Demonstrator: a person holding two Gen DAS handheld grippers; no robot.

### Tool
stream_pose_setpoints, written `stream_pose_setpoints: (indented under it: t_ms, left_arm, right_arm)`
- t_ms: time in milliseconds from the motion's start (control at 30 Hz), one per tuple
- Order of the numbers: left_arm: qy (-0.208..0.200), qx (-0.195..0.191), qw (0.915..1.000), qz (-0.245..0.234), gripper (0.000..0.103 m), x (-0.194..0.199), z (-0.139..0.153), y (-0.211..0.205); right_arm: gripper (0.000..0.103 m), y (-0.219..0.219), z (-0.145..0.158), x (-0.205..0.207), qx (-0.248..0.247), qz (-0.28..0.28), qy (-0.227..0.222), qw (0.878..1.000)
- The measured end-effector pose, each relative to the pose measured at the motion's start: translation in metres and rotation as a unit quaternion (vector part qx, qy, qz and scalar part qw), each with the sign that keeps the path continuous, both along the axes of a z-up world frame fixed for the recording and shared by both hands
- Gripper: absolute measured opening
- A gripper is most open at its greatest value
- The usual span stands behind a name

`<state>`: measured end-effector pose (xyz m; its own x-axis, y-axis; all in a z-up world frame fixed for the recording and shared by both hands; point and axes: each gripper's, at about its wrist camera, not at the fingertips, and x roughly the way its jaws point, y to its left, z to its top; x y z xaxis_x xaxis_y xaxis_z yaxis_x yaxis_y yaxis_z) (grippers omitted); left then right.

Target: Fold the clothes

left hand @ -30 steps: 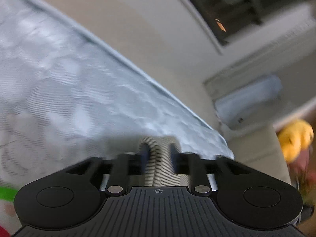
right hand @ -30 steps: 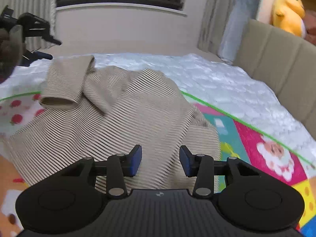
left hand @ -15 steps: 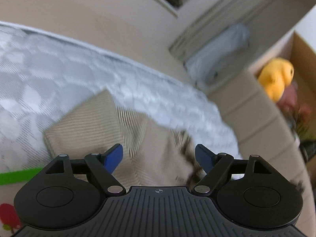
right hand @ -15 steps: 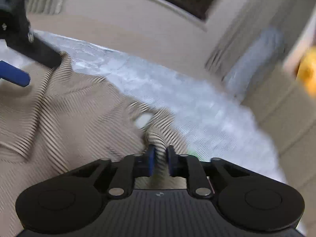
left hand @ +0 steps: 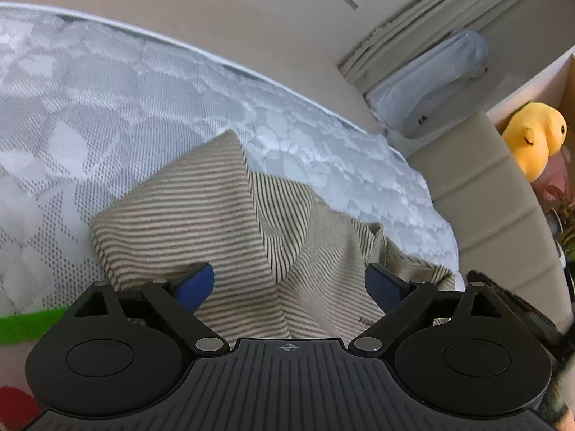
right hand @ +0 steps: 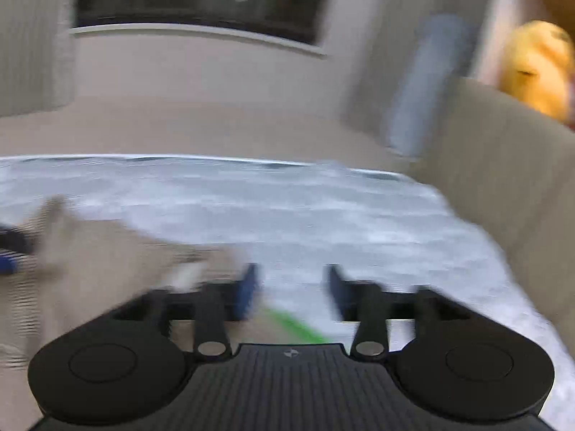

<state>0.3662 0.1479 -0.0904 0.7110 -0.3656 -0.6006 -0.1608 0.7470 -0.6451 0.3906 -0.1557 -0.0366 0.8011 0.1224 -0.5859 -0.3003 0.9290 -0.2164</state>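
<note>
A beige striped sweater [left hand: 222, 230] lies on the bed with a sleeve folded across its body. My left gripper [left hand: 289, 283] hovers just above it, wide open, with nothing between its blue pads. In the blurred right wrist view the same sweater [right hand: 104, 262] shows at the lower left. My right gripper [right hand: 291, 287] is open and empty, to the right of the sweater over the white bedspread [right hand: 323, 208]. The tip of the left gripper [right hand: 10, 251] shows at the left edge of that view.
The white lace bedspread [left hand: 107, 115] covers the bed, with a colourful play mat's green edge [left hand: 28, 323] near me. A beige padded headboard [left hand: 496, 208] stands at the right, with a yellow plush toy [left hand: 535, 140] above it. Wall and window lie beyond.
My left gripper let go of the sleeve and opened wide a second ago. My right gripper, shut on the sweater half a second ago, has opened and swung right off the cloth.
</note>
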Motion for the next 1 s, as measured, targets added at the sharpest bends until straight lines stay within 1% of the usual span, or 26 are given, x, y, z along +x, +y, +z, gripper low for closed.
stream_pose_setpoints:
  t_ms: [67, 100, 133, 167, 200, 300, 367, 400, 433, 500, 600, 633, 667, 733, 800, 867, 933, 1000]
  left_arm:
    - [-0.002, 0.0, 0.9999, -0.011, 0.095, -0.001, 0.0, -0.002]
    - [-0.003, 0.0, 0.9999, -0.016, 0.095, -0.002, 0.0, -0.004]
    - [-0.004, 0.0, 0.9998, -0.022, 0.095, -0.003, 0.0, -0.005]
    - [-0.005, 0.001, 0.9996, -0.027, 0.095, -0.003, 0.0, -0.006]
    - [-0.006, 0.001, 0.9994, -0.033, 0.095, -0.004, 0.0, -0.007]
    - [-0.01, 0.001, 0.9988, -0.049, 0.096, -0.006, 0.001, -0.011]
    - [-0.009, -0.001, 0.9984, -0.056, 0.096, -0.006, 0.0, -0.013]
    - [-0.005, -0.005, 0.9987, -0.051, 0.096, -0.003, -0.003, -0.012]
    - [-0.001, -0.008, 0.9988, -0.048, 0.096, -0.002, -0.005, -0.012]
    - [0.002, -0.003, 0.9987, -0.05, 0.096, -0.001, -0.007, -0.013]
    - [0.008, 0.006, 0.9985, -0.055, 0.096, 0.003, -0.012, -0.014]
    - [0.011, 0.006, 0.9985, -0.054, 0.096, 0.004, -0.014, -0.013]
    - [0.012, 0.006, 0.9984, -0.054, 0.096, 0.004, -0.014, -0.013]
    - [0.011, 0.007, 0.9984, -0.056, 0.096, 0.005, -0.014, -0.012]
    - [0.009, 0.006, 0.9983, -0.057, 0.096, 0.005, -0.014, -0.011]
    - [0.008, 0.002, 0.9986, -0.053, 0.096, 0.006, -0.015, -0.009]
    - [0.004, 0.003, 0.9988, -0.048, 0.096, 0.006, -0.014, -0.008]
    - [0.001, 0.009, 0.9991, -0.041, 0.096, 0.006, -0.012, -0.008]
  right_arm:
    - [0.06, 0.019, -0.01, -0.001, 0.001, 0.022, 0.024, 0.999]
    - [0.054, 0.025, -0.02, 0.003, -0.012, 0.024, 0.037, 0.999]
    - [0.042, 0.031, -0.031, 0.008, -0.033, 0.026, 0.044, 0.998]
    - [0.01, 0.033, -0.038, 0.012, -0.053, 0.029, 0.047, 0.997]
    - [0.01, 0.031, -0.034, 0.01, -0.062, 0.03, 0.033, 0.997]
    - [0.009, 0.018, 0.004, -0.007, -0.061, 0.028, -0.048, 0.997]
    - [0.009, 0.003, 0.021, -0.002, -0.084, 0.013, -0.095, 0.992]
    - [0.009, -0.009, 0.025, 0.003, -0.095, -0.003, -0.107, 0.99]
    - [0.009, -0.025, 0.022, 0.013, -0.101, -0.026, -0.103, 0.989]
    - [0.009, -0.053, -0.002, 0.04, -0.112, -0.064, -0.072, 0.989]
    - [0.011, -0.072, -0.056, 0.064, -0.173, -0.087, -0.012, 0.981]
    - [0.011, -0.077, -0.068, 0.067, -0.177, -0.09, 0.003, 0.98]
    - [0.013, -0.082, -0.074, 0.068, -0.171, -0.093, 0.009, 0.981]
    - [0.017, -0.088, -0.068, 0.065, -0.136, -0.101, 0.0, 0.986]
    - [0.03, -0.095, -0.047, 0.055, -0.109, -0.105, -0.013, 0.988]
    - [0.035, -0.096, -0.021, 0.039, -0.094, -0.1, -0.036, 0.99]
    - [0.037, -0.09, -0.003, 0.015, -0.08, -0.083, -0.051, 0.992]
    - [0.043, -0.084, 0.017, -0.021, -0.051, -0.059, -0.038, 0.996]
